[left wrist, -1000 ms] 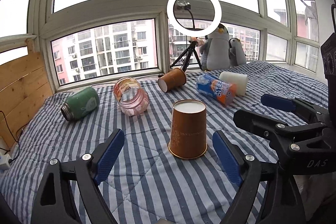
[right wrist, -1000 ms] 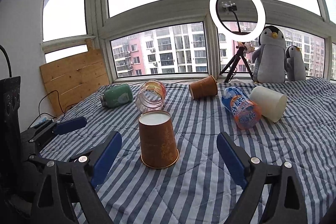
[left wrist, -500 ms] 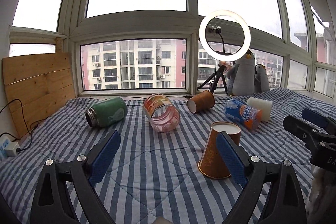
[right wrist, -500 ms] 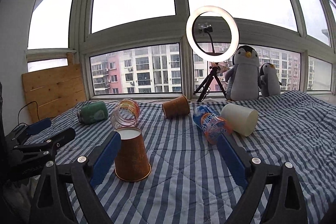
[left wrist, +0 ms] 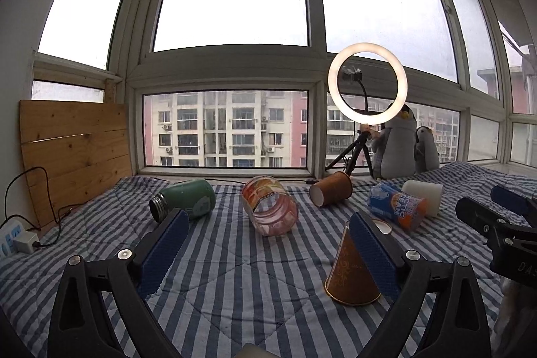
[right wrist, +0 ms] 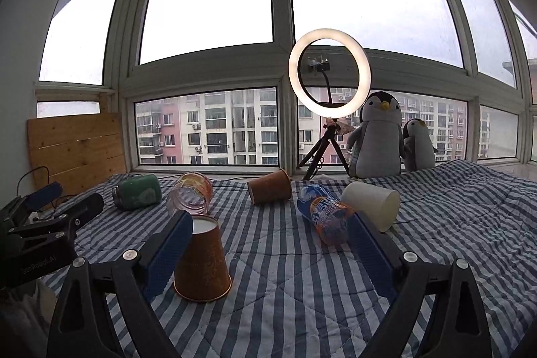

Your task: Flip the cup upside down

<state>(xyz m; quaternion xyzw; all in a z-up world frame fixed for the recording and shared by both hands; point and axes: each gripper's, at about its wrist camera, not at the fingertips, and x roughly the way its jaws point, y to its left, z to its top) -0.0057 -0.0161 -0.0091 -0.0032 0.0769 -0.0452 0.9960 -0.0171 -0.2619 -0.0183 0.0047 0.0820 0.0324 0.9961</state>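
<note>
A brown paper cup (left wrist: 349, 274) stands upside down, rim on the striped blanket (left wrist: 235, 277); it also shows in the right wrist view (right wrist: 203, 260). My left gripper (left wrist: 268, 244) is open and empty, and its right finger partly hides the cup. My right gripper (right wrist: 272, 247) is open and empty, and its left finger overlaps the cup's left side. Neither touches the cup. The right gripper also shows at the right edge of the left wrist view (left wrist: 496, 213), and the left gripper at the left edge of the right wrist view (right wrist: 57, 207).
Lying on the blanket behind are a green bottle (left wrist: 184, 200), a pink jar (left wrist: 270, 210), a second brown cup (left wrist: 330, 193), a blue-orange can (left wrist: 397, 207) and a white cup (left wrist: 424, 193). A ring light on a tripod (left wrist: 367, 83) and plush penguins (right wrist: 377, 136) stand by the window.
Both grippers have pulled back and tilted up. The upside-down cup has shifted from the middle of each view to one side, behind a finger. It has not moved on the blanket.
</note>
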